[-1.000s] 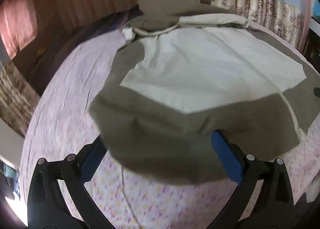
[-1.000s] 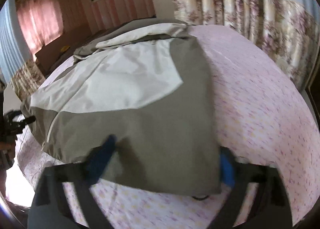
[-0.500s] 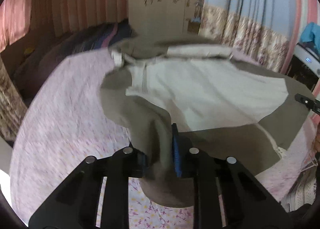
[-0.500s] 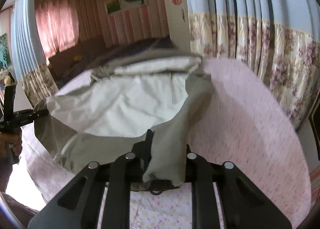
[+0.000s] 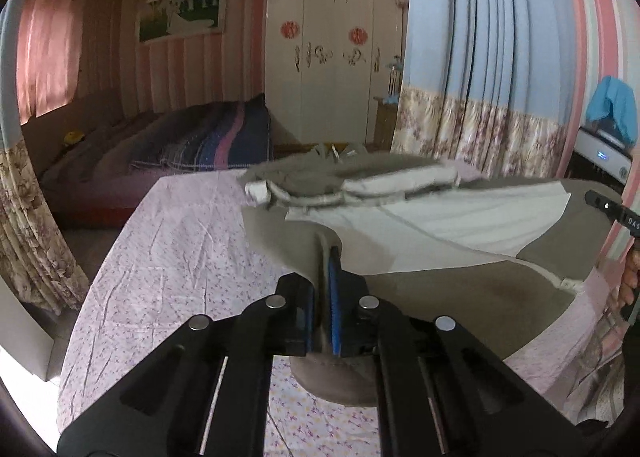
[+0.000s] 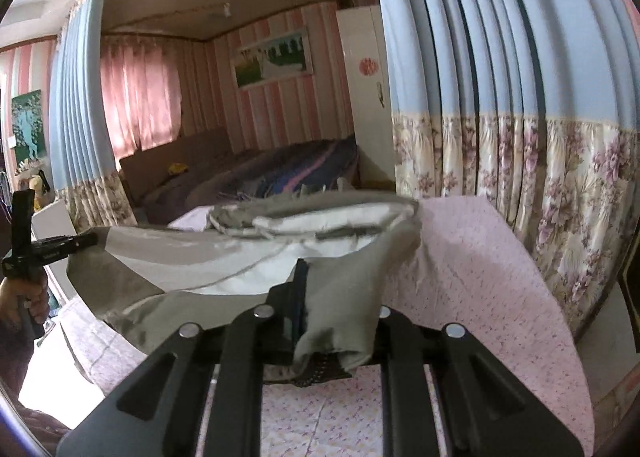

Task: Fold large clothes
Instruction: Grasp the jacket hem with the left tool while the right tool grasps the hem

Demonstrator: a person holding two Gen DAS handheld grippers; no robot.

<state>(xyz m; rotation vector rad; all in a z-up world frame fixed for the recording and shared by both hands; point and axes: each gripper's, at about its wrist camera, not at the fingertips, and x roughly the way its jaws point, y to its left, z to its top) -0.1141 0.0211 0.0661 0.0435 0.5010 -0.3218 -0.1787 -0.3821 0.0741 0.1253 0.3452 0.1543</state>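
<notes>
Lifted off the bed sheet (image 5: 176,257), the jacket (image 5: 452,281) hem hangs pinched.

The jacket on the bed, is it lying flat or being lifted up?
Partly lifted. The jacket's near hem hangs pinched in the left gripper and right gripper, above the bedsheet; its collar end rests there.

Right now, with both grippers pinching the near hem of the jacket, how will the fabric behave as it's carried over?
Probably floppy: the jacket sags between the left gripper and right gripper, both shut on its hem. Likely light, since thin pinches lift the edge off the bed. It may slip: the cloth looks smooth, and only a small bunch sits in each grip.
</notes>
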